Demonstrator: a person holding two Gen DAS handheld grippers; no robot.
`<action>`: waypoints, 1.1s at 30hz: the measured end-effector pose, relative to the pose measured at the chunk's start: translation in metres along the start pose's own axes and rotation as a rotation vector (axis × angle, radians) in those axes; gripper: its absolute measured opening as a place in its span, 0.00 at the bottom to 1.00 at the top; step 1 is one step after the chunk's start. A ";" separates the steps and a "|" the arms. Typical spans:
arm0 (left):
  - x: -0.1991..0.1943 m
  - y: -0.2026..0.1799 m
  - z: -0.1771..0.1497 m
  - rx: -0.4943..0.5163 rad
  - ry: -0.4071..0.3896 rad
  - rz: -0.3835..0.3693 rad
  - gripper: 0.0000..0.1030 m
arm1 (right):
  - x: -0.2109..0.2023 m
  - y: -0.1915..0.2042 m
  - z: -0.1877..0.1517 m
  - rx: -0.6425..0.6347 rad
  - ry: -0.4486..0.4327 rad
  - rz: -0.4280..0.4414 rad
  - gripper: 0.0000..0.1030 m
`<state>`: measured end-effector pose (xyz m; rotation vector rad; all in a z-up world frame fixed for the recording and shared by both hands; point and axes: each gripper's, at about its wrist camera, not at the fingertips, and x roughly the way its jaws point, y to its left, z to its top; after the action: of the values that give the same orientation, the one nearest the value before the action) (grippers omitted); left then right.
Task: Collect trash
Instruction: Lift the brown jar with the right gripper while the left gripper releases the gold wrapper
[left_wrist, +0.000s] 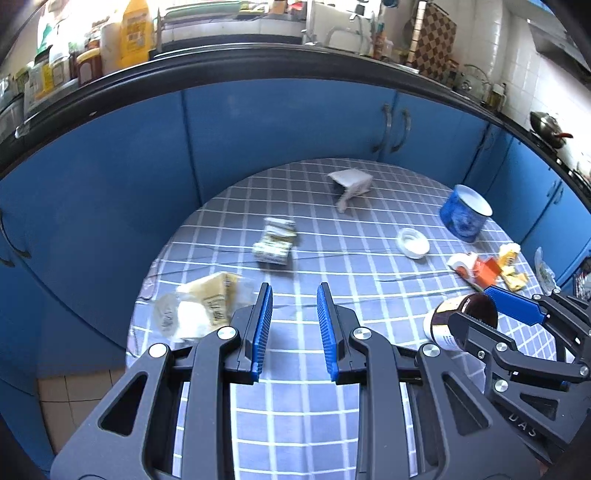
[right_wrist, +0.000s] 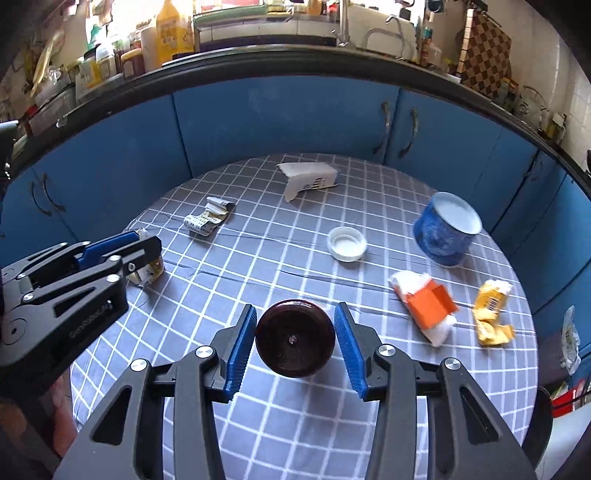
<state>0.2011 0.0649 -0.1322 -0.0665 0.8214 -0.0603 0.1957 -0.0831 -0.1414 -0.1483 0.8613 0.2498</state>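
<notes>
My right gripper (right_wrist: 295, 325) is shut on a dark brown bottle (right_wrist: 295, 338), seen end-on between the blue pads; it also shows in the left wrist view (left_wrist: 461, 325). My left gripper (left_wrist: 294, 295) is open and empty above the near left of the round checked table (left_wrist: 332, 406), beside a yellow and white plastic wrapper (left_wrist: 201, 312). Trash lies on the table: a crumpled label strip (right_wrist: 208, 218), a torn white carton (right_wrist: 308, 179), a white lid (right_wrist: 347, 243), a blue tub (right_wrist: 445, 229), an orange and white box (right_wrist: 424, 306), and a yellow wrapper (right_wrist: 491, 312).
Blue cabinets (right_wrist: 277, 118) curve behind the table under a black counter edge (left_wrist: 221, 70) crowded with jars and bottles. A plastic bag (right_wrist: 569, 339) hangs off the table's right side. Tiled floor (left_wrist: 74, 398) shows at the lower left.
</notes>
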 end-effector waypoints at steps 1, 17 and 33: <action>-0.002 -0.006 -0.001 0.008 0.000 -0.009 0.25 | -0.004 -0.003 -0.001 0.003 -0.003 -0.004 0.41; -0.027 -0.129 -0.014 0.190 -0.017 -0.135 0.25 | -0.072 -0.090 -0.048 0.139 -0.053 -0.115 0.41; -0.018 -0.028 0.007 -0.020 -0.065 0.065 0.95 | -0.059 -0.093 -0.049 0.149 -0.054 -0.043 0.41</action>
<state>0.1934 0.0392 -0.1116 -0.0597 0.7588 0.0114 0.1491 -0.1930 -0.1248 -0.0211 0.8185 0.1480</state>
